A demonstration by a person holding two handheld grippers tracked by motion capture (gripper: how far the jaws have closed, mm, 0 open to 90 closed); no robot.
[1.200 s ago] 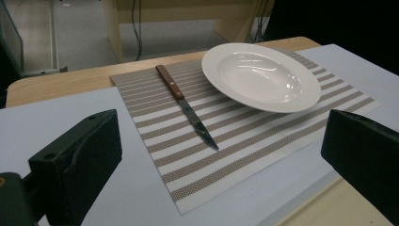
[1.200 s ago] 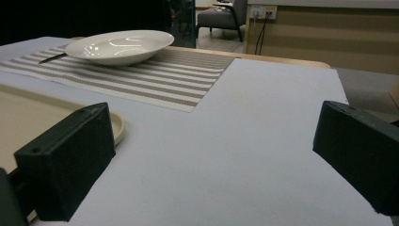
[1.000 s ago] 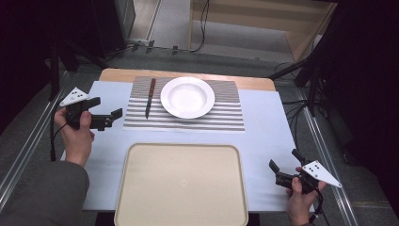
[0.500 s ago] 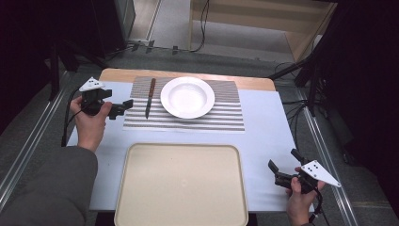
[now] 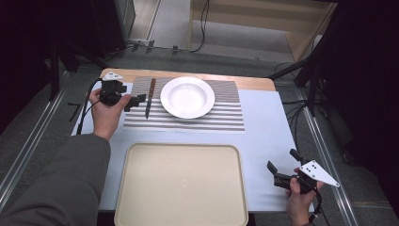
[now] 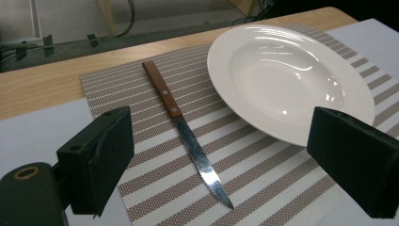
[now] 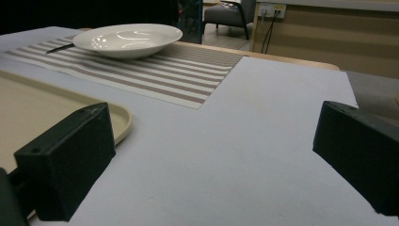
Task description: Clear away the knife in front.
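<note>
Across the last second the left hand-held gripper (image 5: 136, 100) has travelled from the left edge of the frame toward the knife (image 5: 149, 97), and its jaws have just been closing a little, with nothing between them yet. They stand apart, the knife lying ahead of them in the left gripper view, so the approach looks aimed at it. The knife rests on the striped placemat (image 5: 221, 120) in the upper left of the high view, wooden handle toward the top of the frame, blade toward the bottom, just left of the white plate (image 5: 187, 97) and apart from it. The right hand-held gripper (image 5: 276, 170) sits at the lower right over bare table, its jaws apart and empty, seemingly waiting its turn. A beige tray (image 5: 141, 197) fills the lower middle, empty, probably where the things are meant to go. The table (image 5: 268, 127) carries a pale sheet over a wooden top whose far edge shows at the top. Beyond it lie grey floor, cables and dark stands.
</note>
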